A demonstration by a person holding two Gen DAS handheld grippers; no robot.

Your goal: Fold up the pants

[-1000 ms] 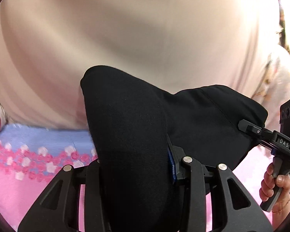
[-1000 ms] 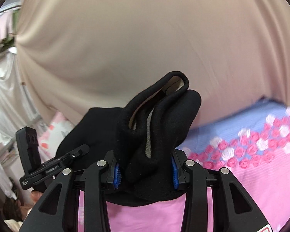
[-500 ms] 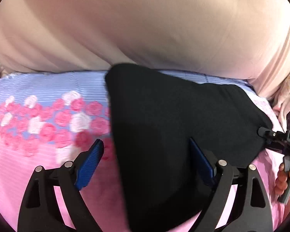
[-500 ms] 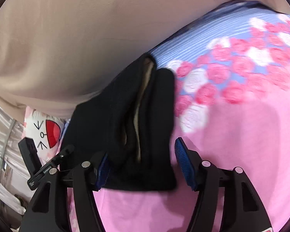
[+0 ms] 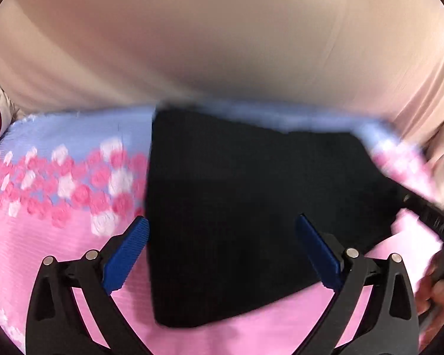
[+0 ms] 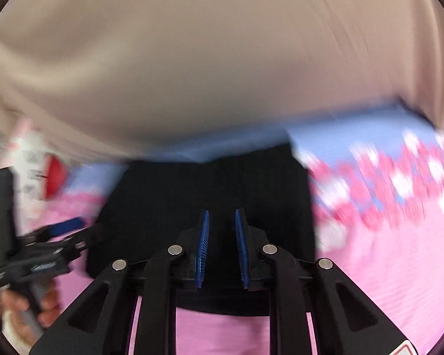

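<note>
Folded black pants (image 5: 251,207) flat on pink bedsheet (image 5: 59,251) — long axis unclear

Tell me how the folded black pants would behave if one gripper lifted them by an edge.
The black pants lie flat in soft layers on the pink bedsheet, so they would probably droop and unfold. They look like thick knit, so likely grippy rather than slippery, and not fragile.

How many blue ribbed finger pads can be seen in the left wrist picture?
2. One blue ribbed pad is left of the folded black pants, one over them; right gripper's pads hidden.
</note>
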